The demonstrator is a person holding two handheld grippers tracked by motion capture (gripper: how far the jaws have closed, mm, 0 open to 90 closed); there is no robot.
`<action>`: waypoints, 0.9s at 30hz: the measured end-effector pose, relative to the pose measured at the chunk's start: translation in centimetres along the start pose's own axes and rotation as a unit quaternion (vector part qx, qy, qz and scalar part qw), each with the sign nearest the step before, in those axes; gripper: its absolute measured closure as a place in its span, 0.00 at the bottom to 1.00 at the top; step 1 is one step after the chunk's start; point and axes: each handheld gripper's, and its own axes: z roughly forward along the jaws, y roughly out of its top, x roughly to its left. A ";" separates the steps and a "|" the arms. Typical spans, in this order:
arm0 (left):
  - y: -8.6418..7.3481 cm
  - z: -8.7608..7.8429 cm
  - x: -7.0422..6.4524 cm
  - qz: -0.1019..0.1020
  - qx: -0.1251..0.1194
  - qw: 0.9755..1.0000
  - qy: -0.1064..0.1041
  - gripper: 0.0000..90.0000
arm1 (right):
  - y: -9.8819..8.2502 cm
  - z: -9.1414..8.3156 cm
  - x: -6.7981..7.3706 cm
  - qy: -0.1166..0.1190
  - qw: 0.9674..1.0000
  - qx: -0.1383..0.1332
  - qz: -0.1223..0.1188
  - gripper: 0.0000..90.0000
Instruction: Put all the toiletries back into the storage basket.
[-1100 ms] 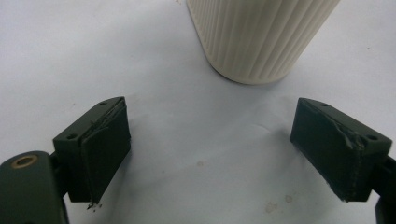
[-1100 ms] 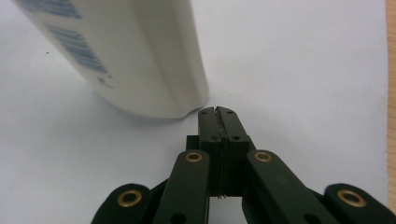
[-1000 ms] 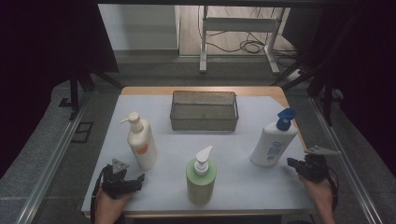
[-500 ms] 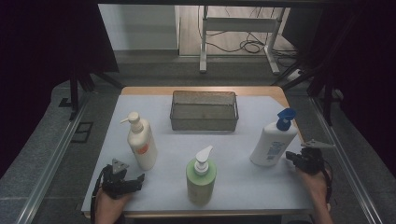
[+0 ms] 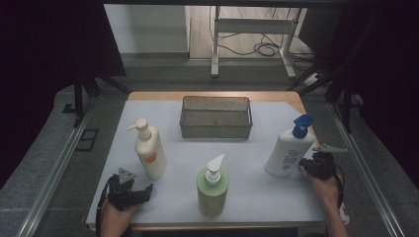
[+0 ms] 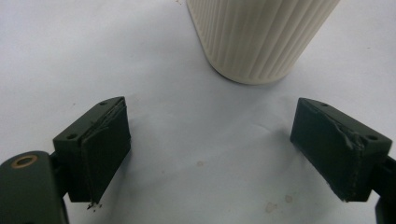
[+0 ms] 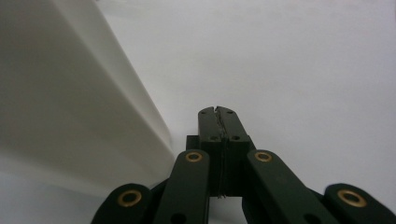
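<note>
No legible text on anything.

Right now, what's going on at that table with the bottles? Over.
Left gripper open, facing the cream bottle. Right gripper shut, empty, beside the blue-capped bottle. Wire basket unobstructed. Over.

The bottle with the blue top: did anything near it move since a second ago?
Yes. The right hand-held gripper, jaws shut with nothing between them, slid in across the table toward the white bottle with the blue top and now sits right beside its base; whether they touch is unclear. The bottle itself stayed put. So did the left hand-held gripper, jaws open, the cream bottle, the green bottle and the wire basket.
</note>
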 end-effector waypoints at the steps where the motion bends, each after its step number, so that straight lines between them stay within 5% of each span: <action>1: 0.0 0.0 0.0 0.000 0.000 1.000 0.000 0.13 | 0.1 0.1 0.0 0.002 1.000 0.000 0.000 1.00; 11: 0.0 0.0 0.0 0.001 0.001 1.000 0.000 0.13 | 0.5 0.5 0.2 0.035 0.999 -0.005 -0.007 0.98; 27: 0.0 0.0 0.0 -0.001 0.000 1.000 0.000 0.13 | -0.3 0.3 0.4 0.055 0.998 -0.002 -0.004 0.98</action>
